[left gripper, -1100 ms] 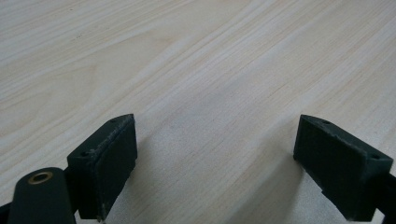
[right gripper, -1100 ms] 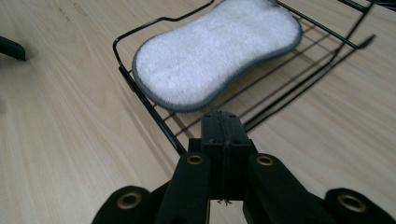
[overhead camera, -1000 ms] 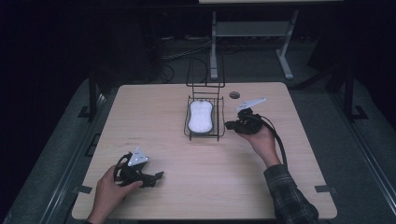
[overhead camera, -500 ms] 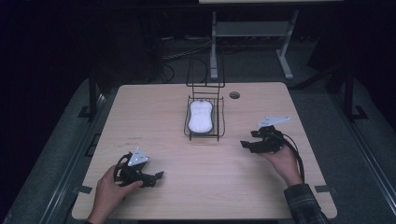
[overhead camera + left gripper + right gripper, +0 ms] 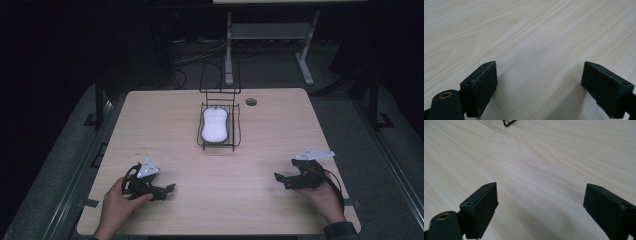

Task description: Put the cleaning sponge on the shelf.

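Observation:
A black wire basket [image 5: 236, 131] stands at the table's far middle with a white oblong object [image 5: 215, 125] lying in it. My left gripper [image 5: 165, 191] rests on the wood at the near left, held by a hand, its jaws pointing right. In the left gripper view, the left gripper [image 5: 539, 75] is open over bare wood. My right gripper [image 5: 280, 181] sits low at the near right, jaws pointing left. Its jaws have just been opening and nothing is between them. The right gripper [image 5: 540, 195] stands wide over the tabletop, with a corner of the basket [image 5: 507, 123] far ahead.
The light wooden table [image 5: 165, 125] has a round cable hole [image 5: 251, 102] near its far edge. Behind it stands a white-legged frame [image 5: 270, 31], with cables on the dark floor. Bare wood stretches between the two grippers and the basket.
My right hand has drawn back from beside the basket to the near right of the table and come lower, and its jaws have opened. The left hand has kept still.

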The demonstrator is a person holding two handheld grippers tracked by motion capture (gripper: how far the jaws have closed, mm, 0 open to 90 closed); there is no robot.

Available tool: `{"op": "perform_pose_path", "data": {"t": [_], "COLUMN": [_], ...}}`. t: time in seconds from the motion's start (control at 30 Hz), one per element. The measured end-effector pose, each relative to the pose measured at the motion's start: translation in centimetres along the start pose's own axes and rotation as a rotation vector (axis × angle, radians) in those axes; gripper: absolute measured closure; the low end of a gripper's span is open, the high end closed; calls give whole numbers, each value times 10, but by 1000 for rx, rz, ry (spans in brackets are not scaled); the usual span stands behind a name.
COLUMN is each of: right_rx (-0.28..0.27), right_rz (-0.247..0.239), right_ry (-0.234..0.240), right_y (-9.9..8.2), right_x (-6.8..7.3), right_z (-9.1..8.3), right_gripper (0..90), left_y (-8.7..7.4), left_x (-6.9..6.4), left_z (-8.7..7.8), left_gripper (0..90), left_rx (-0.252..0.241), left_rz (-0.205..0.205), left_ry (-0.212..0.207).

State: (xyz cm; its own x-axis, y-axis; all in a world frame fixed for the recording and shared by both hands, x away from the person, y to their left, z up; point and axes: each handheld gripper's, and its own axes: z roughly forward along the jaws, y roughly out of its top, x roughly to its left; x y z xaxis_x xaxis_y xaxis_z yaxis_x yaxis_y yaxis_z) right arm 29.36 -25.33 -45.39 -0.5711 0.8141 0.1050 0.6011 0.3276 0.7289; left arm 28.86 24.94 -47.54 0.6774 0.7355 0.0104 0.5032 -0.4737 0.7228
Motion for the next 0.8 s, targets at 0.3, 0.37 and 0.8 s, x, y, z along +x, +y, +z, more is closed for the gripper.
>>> {"op": "perform_pose_path", "data": {"t": [0.3,0.37,0.8], "right_rx": [41,46,37], "right_rz": [2,-5,-16], "right_ry": [-77,-86,-98], "right_y": [-32,-36,-39], "right_x": [-2,-2,-1], "right_z": [-2,0,2], "right_gripper": [29,29,19], "left_y": [0,0,0], "left_x": [0,0,0], "left_z": [0,0,0], "left_gripper": [126,126,127], "left_rx": [-3,-3,-2], "left_rz": [-4,-4,-3], "left_ry": [0,0,0]}}
